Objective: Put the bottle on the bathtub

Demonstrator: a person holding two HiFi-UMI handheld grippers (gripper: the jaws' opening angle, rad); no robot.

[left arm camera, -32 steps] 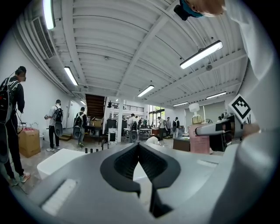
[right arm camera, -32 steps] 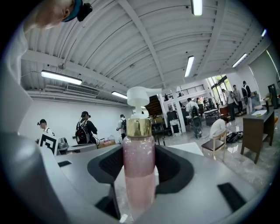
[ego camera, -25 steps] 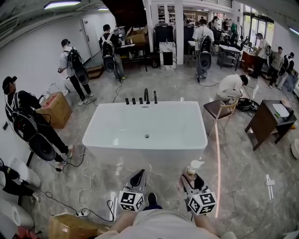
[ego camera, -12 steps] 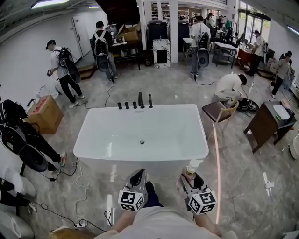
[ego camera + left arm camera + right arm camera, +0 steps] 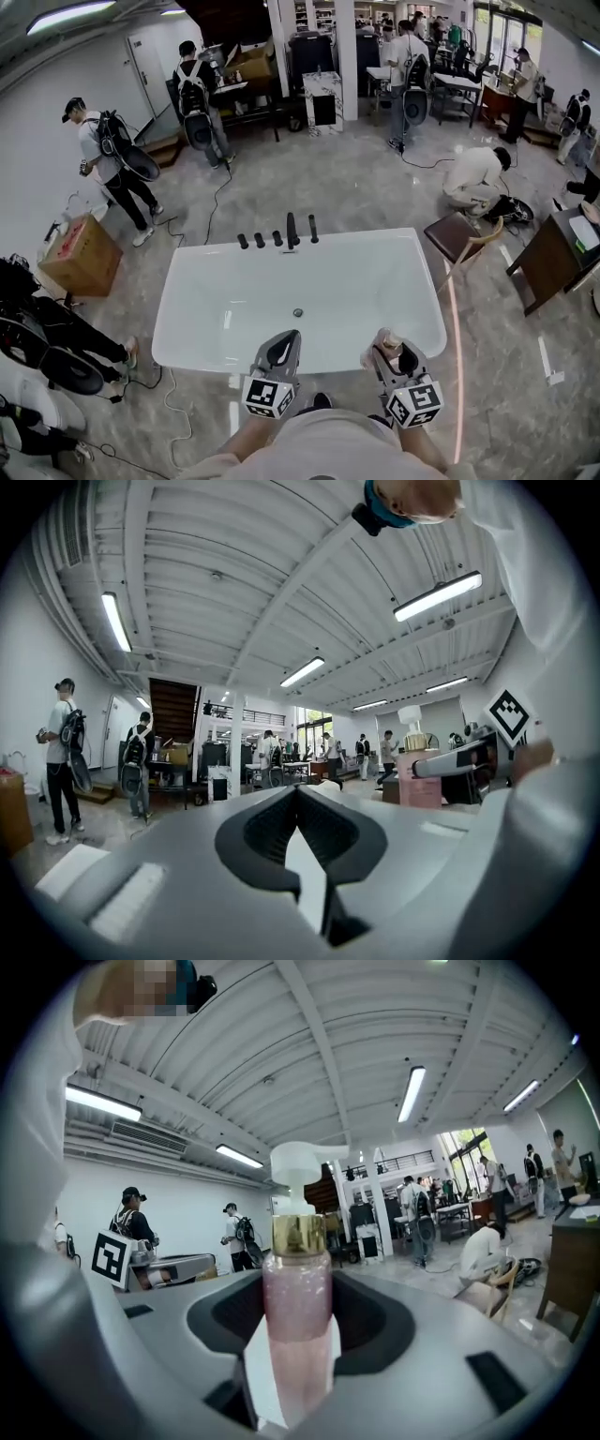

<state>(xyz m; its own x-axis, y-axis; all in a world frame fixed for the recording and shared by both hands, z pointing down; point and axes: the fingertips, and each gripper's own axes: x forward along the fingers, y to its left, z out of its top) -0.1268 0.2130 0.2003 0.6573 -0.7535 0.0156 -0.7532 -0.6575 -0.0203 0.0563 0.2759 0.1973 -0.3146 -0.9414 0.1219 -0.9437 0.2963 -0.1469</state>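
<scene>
Head view: one bathtub [image 5: 187, 323]; one bottle [image 5: 388, 338], upright, long axis vertical, pump upward, grasped by right hand-held gripper [image 5: 391, 351] at bathtub's near rim; left hand-held gripper [image 5: 279, 348] clenched, empty.

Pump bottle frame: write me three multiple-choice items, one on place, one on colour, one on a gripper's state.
1. What holds the pump bottle? A nothing, it stands free; B the right gripper; C a bare hand.
2. The collar under its white pump is: A gold; B black; C blue.
3. The left gripper is: A wide open; B shut on a cloth; C shut, empty.
Answers: B, the right gripper view shows it clamped between those jaws; A, the collar shines gold; C, the left gripper view shows the jaws meeting with nothing between.
</scene>
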